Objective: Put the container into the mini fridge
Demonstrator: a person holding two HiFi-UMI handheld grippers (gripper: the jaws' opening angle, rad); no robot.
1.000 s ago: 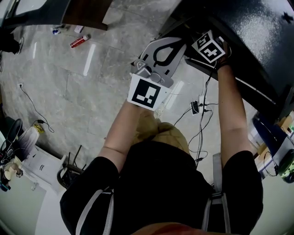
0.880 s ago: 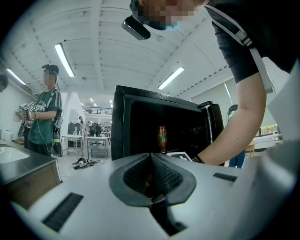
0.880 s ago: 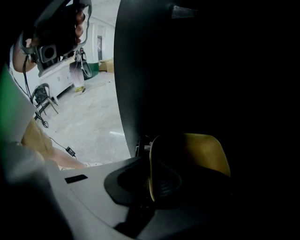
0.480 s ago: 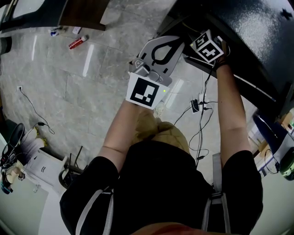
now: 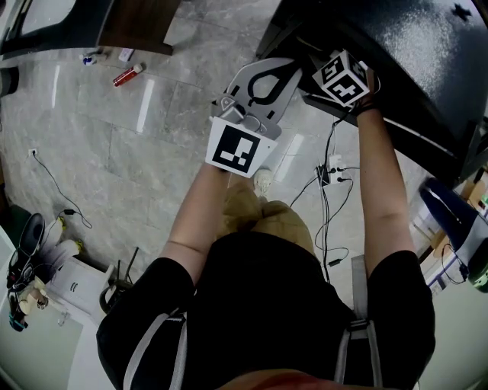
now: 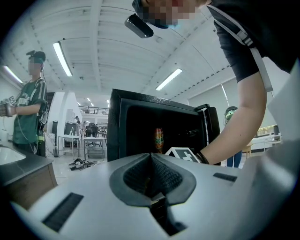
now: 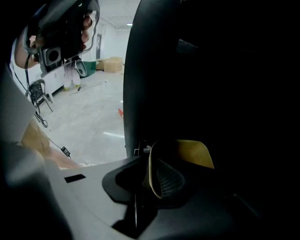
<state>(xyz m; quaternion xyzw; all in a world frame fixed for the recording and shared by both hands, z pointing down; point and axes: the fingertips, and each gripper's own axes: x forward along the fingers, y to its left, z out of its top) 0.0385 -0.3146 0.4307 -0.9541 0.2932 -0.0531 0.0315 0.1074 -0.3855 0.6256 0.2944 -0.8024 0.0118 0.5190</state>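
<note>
The black mini fridge [image 5: 396, 46] stands open at the upper right. In the left gripper view its dark inside [image 6: 140, 131] holds an upright can [image 6: 159, 138]. My right gripper [image 7: 152, 173] reaches into the fridge [image 7: 154, 70], shut on the rim of a yellowish container [image 7: 197, 152]. The head view gives only its marker cube [image 5: 341, 78] at the fridge's mouth; its jaws and the container are hidden there. My left gripper [image 5: 286, 70] hangs just left of the opening, shut [image 6: 151, 159] with nothing between its pads, and faces the fridge.
A red tube [image 5: 128, 73] lies on the grey tiled floor. Cables and a power strip [image 5: 329, 171] trail under the right arm. A dark desk [image 5: 137, 23] is at the top left. A person in a green shirt [image 6: 28, 112] stands at the far left.
The left gripper has drifted slightly left and up. The right gripper stays at the fridge's mouth, almost unmoved.
</note>
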